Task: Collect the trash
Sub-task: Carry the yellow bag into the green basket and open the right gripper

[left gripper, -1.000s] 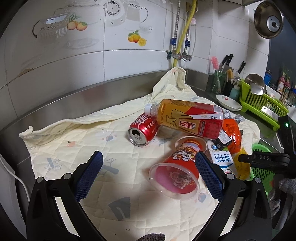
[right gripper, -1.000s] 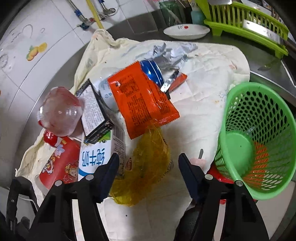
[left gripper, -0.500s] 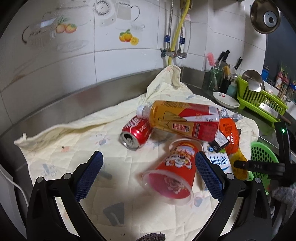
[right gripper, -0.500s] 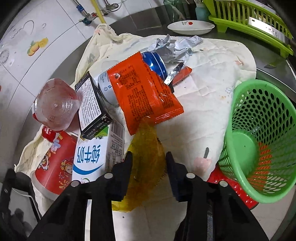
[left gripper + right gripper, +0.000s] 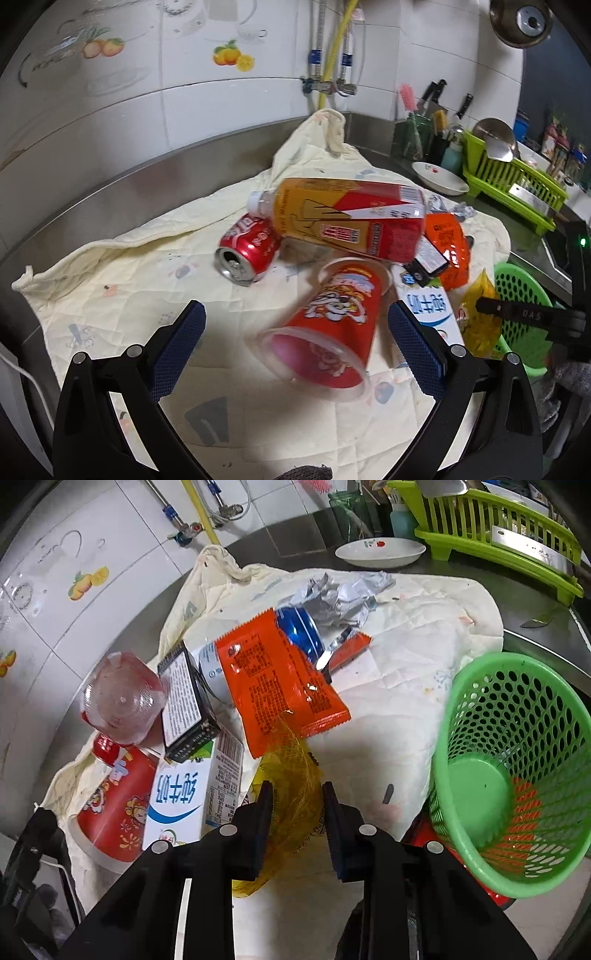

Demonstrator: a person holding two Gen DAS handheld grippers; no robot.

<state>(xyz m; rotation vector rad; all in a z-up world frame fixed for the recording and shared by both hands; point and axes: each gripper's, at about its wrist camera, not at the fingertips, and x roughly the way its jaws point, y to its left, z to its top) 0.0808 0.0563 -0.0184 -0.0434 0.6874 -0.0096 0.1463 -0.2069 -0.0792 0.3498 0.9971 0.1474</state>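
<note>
Trash lies heaped on a pale quilted cloth (image 5: pixel 122 280), and the coming move turns on how one piece of it sits against the green basket (image 5: pixel 517 775).

Far left of the right wrist view: a red printed cup (image 5: pixel 114 805) on its side, then a milk carton (image 5: pixel 184 794), a black box (image 5: pixel 184 705) and, toward centre, an orange wrapper (image 5: pixel 280 686) lying over a blue can (image 5: pixel 301 635). Low centre, the right gripper (image 5: pixel 293 801) has its jaws drawn in against a yellow mesh wrapper (image 5: pixel 291 771) — clamped on it, as far as I can judge, with the wrapper's long axis running straight up the frame between the fingers, its tip just touching the orange wrapper. The basket stands at the right edge, tilted with its mouth toward the camera, just beside the gripper. So the carry is a short sideways one to the right, and the right hand is plainly the nearer.

In the left wrist view the left gripper (image 5: pixel 295 325) stands wide apart and holds nothing; the red cup lies between its fingers, mouth toward the lens, with a red soda can (image 5: pixel 247 251) and a large orange bottle (image 5: pixel 351 225) beyond it — well apart from the basket at the far right edge.
</note>
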